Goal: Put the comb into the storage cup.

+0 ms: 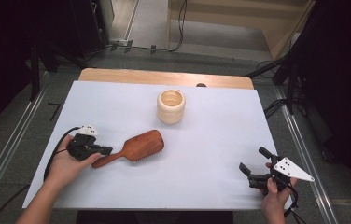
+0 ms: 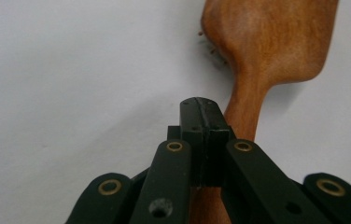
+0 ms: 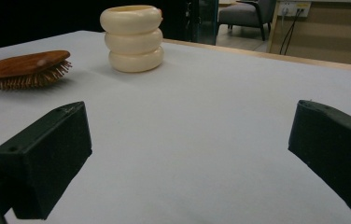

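There is one brown wooden hairbrush lying bristles down on the white bench, near its left side, and one cream cup made of three stacked rings standing farther back, well apart from the brush. The left claw is clenched tight on the thin handle of the brush. The right claw hangs near the right front corner of the bench with its two black jaws spread wide and nothing between them.
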`<action>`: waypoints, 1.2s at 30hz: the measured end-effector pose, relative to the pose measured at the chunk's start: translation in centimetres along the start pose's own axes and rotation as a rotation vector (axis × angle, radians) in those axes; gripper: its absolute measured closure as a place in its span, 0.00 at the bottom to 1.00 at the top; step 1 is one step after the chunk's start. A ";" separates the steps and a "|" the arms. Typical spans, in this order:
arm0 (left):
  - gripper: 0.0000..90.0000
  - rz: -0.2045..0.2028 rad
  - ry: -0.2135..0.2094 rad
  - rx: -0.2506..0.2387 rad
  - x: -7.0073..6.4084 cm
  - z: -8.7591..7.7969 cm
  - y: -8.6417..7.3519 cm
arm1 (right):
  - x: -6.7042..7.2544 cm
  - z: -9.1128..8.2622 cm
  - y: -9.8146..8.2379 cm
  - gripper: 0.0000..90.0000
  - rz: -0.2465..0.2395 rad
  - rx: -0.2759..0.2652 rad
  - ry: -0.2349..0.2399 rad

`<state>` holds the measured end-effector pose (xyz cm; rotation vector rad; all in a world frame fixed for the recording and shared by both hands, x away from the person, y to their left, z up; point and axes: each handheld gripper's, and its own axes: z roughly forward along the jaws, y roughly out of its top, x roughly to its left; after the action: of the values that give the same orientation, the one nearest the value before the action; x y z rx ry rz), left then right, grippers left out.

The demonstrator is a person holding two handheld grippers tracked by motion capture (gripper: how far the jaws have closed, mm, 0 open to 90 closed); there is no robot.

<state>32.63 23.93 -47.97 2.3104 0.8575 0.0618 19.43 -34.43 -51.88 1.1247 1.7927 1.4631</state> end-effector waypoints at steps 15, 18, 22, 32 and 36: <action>0.72 0.083 0.043 -0.022 -2.2 -1.2 0.6 | 0.1 0.0 0.0 0.00 -0.007 0.002 -0.003; 0.54 0.081 0.038 -0.037 -2.6 -1.6 1.3 | 0.1 0.1 0.0 0.00 -0.008 0.004 -0.008; 0.40 0.106 0.028 -0.042 -3.6 -1.7 1.9 | 0.1 0.0 0.0 0.00 -0.007 0.003 -0.011; 0.03 0.159 0.076 0.069 -5.1 0.7 2.4 | 0.1 0.1 0.0 0.00 -0.007 0.003 -0.017; 0.30 0.177 0.112 0.098 -5.4 1.5 2.5 | 0.1 0.1 0.0 0.00 -0.007 0.005 -0.018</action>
<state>30.17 18.43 -46.70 2.4902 0.7224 0.2327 19.45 -34.31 -51.89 1.1293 1.7869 1.4411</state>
